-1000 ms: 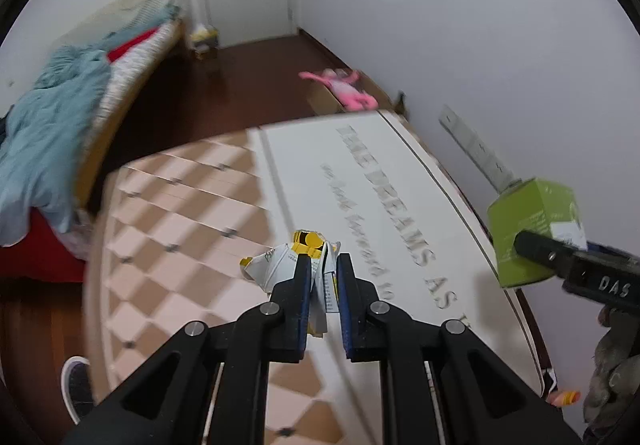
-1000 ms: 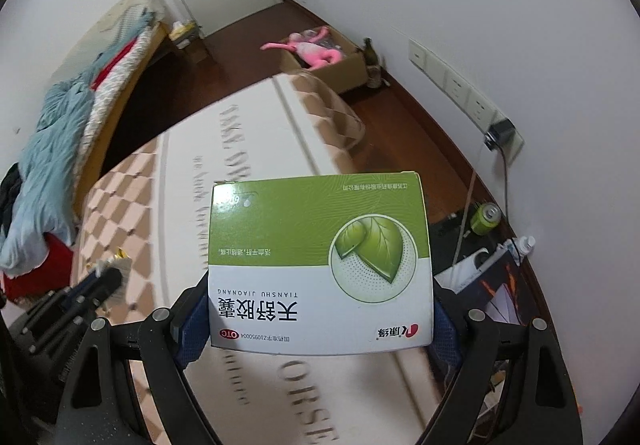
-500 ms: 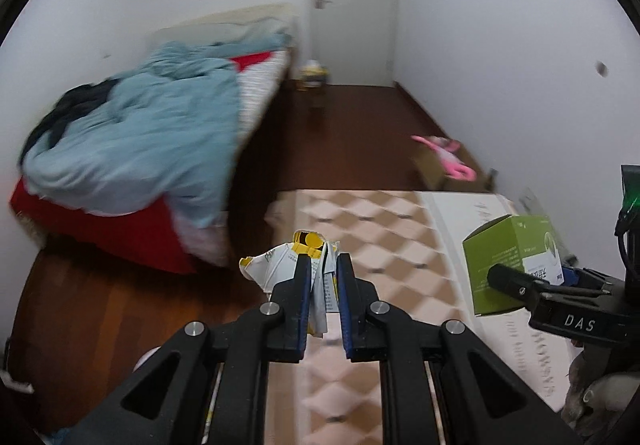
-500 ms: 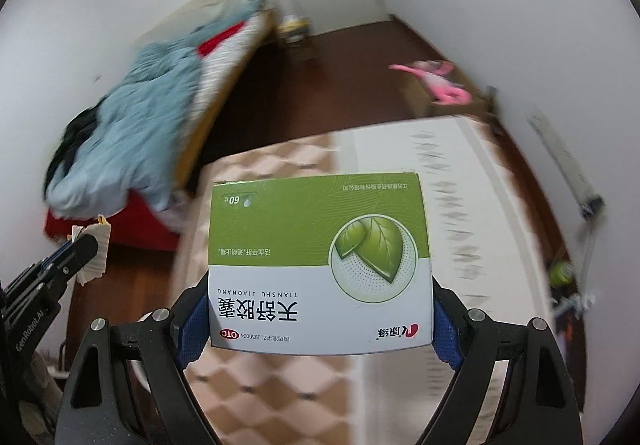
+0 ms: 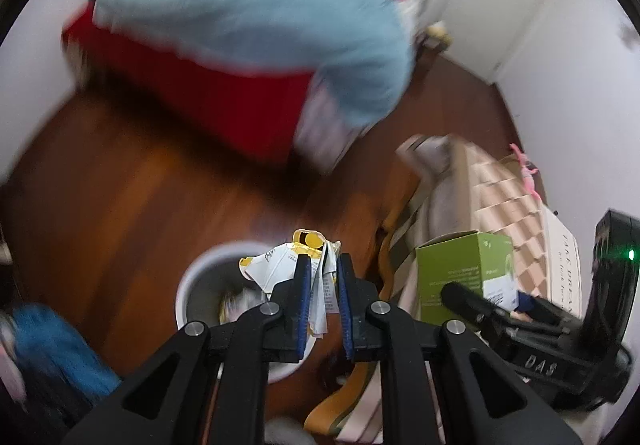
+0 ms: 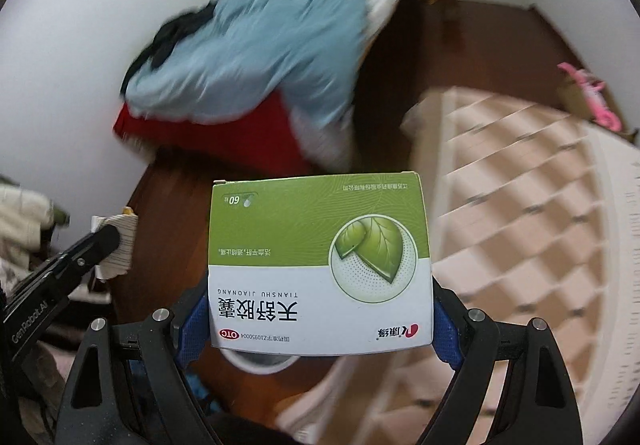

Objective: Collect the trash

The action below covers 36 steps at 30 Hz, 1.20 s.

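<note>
While my left tool (image 5: 322,277) pinched the crumpled wrapper (image 5: 288,259) above the white bin (image 5: 208,285) on the wooden floor (image 5: 132,197), my right tool (image 6: 320,319) clamped the green medicine box (image 6: 320,261) beside the desk's checkered corner (image 6: 520,205).

We count two grippers, left gripper (image 5: 322,277) and right gripper (image 6: 320,319); one crumpled wrapper (image 5: 288,265); one green box (image 6: 320,265); one white bin (image 5: 208,285); one bed (image 5: 248,25).

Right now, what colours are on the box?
Green above, white below on the box; clearest in the right wrist view.
</note>
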Each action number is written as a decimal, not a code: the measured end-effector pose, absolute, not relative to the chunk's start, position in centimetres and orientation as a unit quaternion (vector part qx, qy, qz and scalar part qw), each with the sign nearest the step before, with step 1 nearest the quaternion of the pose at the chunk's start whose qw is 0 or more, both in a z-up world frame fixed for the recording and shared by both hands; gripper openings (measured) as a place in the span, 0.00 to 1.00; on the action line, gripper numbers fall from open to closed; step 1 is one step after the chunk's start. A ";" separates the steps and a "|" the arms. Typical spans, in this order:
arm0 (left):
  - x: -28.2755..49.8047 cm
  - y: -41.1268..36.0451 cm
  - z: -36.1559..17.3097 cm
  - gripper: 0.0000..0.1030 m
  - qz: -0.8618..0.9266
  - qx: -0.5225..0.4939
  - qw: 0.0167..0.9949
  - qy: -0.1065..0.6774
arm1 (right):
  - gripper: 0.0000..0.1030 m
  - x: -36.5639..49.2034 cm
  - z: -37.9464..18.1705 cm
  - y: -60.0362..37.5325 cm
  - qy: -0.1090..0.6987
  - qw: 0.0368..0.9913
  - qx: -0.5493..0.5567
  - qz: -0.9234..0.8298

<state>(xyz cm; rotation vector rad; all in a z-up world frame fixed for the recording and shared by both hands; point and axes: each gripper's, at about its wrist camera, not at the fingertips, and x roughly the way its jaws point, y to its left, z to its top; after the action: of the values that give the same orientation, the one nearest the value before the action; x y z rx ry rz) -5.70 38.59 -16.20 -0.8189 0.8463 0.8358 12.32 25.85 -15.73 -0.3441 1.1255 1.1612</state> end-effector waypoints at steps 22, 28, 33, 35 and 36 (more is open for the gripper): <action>-16.4 40.0 -24.4 0.94 0.496 -0.422 0.630 0.423 | 1.00 4.6 -30.6 35.5 0.591 0.583 -0.201 0.520; -17.5 35.9 -23.3 0.94 0.519 -0.392 0.619 0.441 | 1.00 4.0 -28.5 32.4 0.536 0.620 -0.286 0.497; -17.3 33.2 -21.9 0.94 0.516 -0.371 0.623 0.457 | 1.00 2.6 -26.2 29.7 0.502 0.628 -0.329 0.496; -17.2 32.1 -20.9 0.94 0.514 -0.366 0.626 0.458 | 1.00 2.0 -25.2 28.4 0.497 0.628 -0.334 0.496; -17.2 31.5 -20.3 0.94 0.514 -0.363 0.629 0.457 | 1.00 1.8 -24.7 27.8 0.497 0.627 -0.333 0.499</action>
<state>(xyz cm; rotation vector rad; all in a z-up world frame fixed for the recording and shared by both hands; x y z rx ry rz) -17.19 31.54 -20.26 -0.8315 1.0460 1.1782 1.82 27.85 -24.72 -0.7635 1.1399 1.1432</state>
